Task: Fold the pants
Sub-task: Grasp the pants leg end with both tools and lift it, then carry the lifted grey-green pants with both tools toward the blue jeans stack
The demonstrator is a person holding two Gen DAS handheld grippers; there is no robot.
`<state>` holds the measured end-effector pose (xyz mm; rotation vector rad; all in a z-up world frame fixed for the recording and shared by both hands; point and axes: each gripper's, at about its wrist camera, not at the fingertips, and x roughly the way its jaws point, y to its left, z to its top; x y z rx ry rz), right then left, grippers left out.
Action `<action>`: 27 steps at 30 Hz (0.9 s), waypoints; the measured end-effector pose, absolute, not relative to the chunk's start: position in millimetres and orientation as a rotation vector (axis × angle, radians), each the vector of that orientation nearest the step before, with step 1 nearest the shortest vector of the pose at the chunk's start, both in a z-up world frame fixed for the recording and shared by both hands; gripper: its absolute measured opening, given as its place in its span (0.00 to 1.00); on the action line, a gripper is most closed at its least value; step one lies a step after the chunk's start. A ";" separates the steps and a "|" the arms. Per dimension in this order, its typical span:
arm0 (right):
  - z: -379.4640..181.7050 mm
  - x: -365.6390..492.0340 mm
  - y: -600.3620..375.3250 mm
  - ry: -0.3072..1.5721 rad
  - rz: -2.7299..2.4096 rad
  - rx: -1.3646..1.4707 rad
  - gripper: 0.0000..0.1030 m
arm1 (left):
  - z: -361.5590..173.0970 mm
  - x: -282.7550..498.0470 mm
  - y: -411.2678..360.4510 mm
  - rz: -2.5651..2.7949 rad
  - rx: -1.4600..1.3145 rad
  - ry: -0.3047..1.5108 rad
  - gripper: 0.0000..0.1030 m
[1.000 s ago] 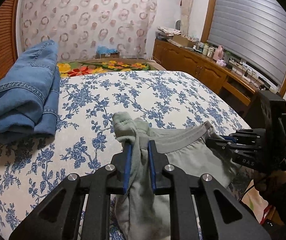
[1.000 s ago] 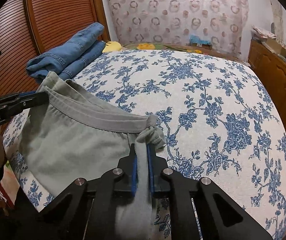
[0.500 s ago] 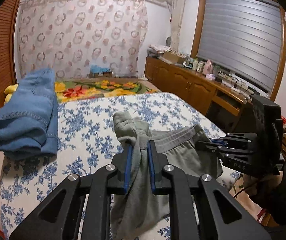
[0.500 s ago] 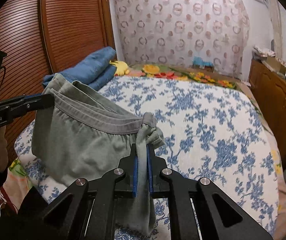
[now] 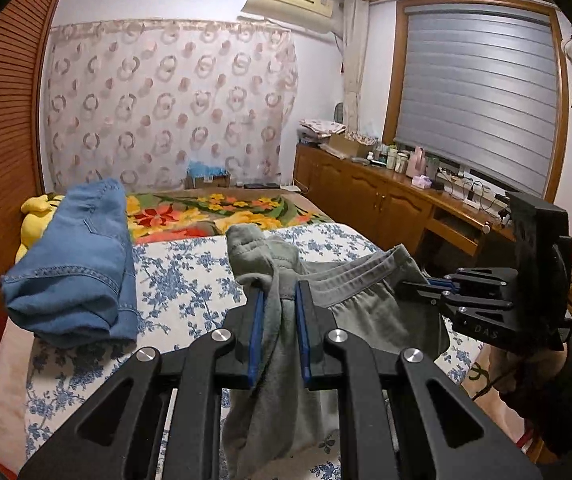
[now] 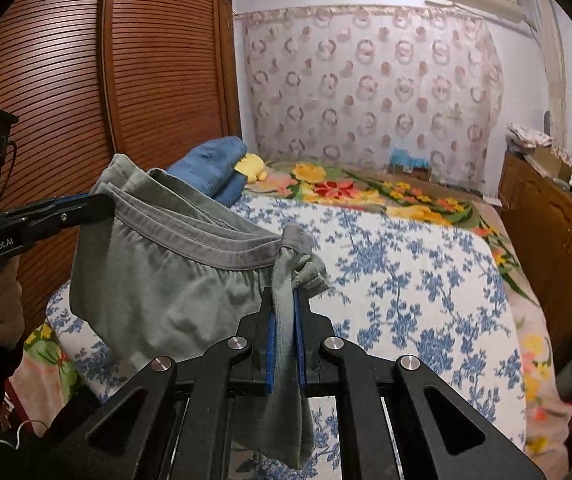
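Note:
Grey-green pants [image 5: 350,304] hang in the air by their waistband, stretched between my two grippers above the near end of the bed. My left gripper [image 5: 278,296] is shut on one end of the waistband; it also shows in the right wrist view [image 6: 98,204]. My right gripper [image 6: 284,296] is shut on the other end of the pants [image 6: 158,280]; it shows in the left wrist view [image 5: 410,286] at the right. The legs hang down out of sight.
The bed has a blue-flowered cover [image 6: 406,280] and a bright flowered blanket [image 5: 206,216] at its far end. Folded blue jeans [image 5: 82,264] and a yellow plush toy [image 6: 252,166] lie at the bed's left side. A wooden wardrobe [image 6: 126,80] stands left, a wooden sideboard [image 5: 386,204] right.
Both grippers have risen with the pants, lifting them clear of the bed. The views have tilted up, so more of the walls and the air conditioner show.

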<state>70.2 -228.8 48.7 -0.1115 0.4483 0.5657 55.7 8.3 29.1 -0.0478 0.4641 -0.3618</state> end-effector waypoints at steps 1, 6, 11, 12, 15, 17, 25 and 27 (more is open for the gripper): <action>50.7 69.9 -228.8 0.442 0.567 -0.114 0.07 | 30.0 54.8 9.3 -0.360 -0.047 0.461 0.16; 63.2 64.0 -227.4 0.409 0.576 -0.132 0.07 | 40.9 48.2 14.6 -0.352 -0.042 0.428 0.16; 72.2 60.5 -223.6 0.386 0.590 -0.147 0.07 | 48.5 42.2 18.4 -0.347 -0.048 0.409 0.16; 74.0 60.3 -222.7 0.381 0.593 -0.150 0.07 | 49.7 40.6 19.7 -0.346 -0.050 0.404 0.16; 78.5 61.9 -219.8 0.369 0.603 -0.160 0.07 | 51.9 38.1 23.0 -0.334 -0.045 0.390 0.16; 79.6 63.7 -216.7 0.365 0.611 -0.168 0.07 | 52.0 38.0 24.5 -0.324 -0.041 0.386 0.16; 80.7 88.5 -195.3 0.385 0.672 -0.187 0.07 | 43.2 48.2 45.7 -0.280 -0.053 0.395 0.16; 81.6 97.5 -188.1 0.383 0.674 -0.207 0.07 | 41.1 53.7 52.5 -0.270 -0.058 0.402 0.16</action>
